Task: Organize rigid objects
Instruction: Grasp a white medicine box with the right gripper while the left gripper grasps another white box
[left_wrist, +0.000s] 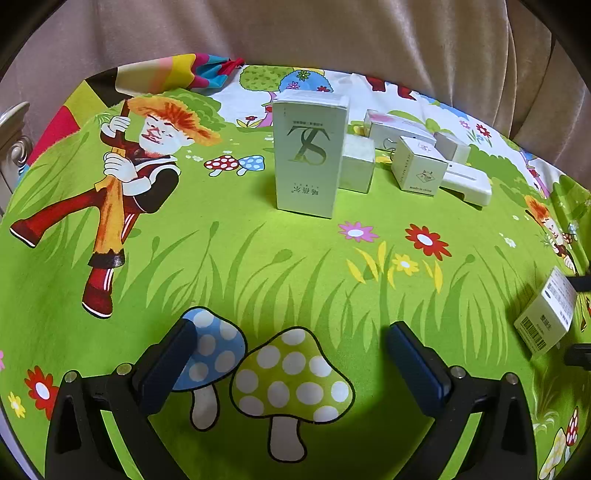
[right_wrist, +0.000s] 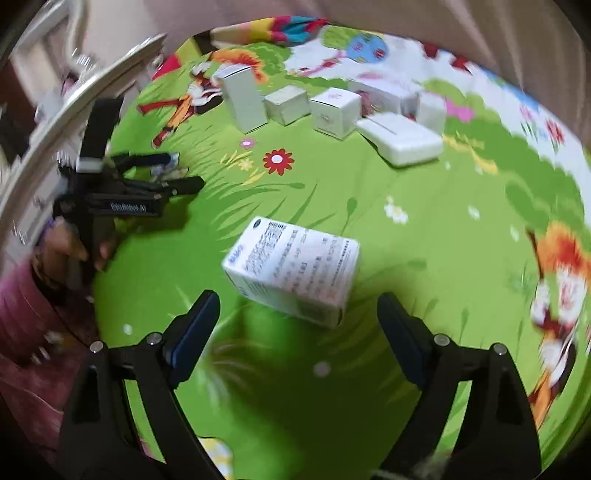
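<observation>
A white printed box (right_wrist: 293, 267) lies on the green cartoon cloth just ahead of my right gripper (right_wrist: 297, 314), which is open with the jaws wide on either side of it, not touching. The same box (left_wrist: 546, 314) shows at the right edge of the left wrist view. My left gripper (left_wrist: 291, 343) is open and empty over the mushroom print; it also shows in the right wrist view (right_wrist: 184, 173). A tall white box with a "TS" mark (left_wrist: 308, 155) stands upright at the back beside several small white boxes (left_wrist: 417, 166).
The row of white boxes (right_wrist: 332, 107) and a flat white case (right_wrist: 400, 138) sit at the far side of the cloth. A beige curtain (left_wrist: 332, 37) hangs behind. A silver rail (right_wrist: 85, 92) runs at the left.
</observation>
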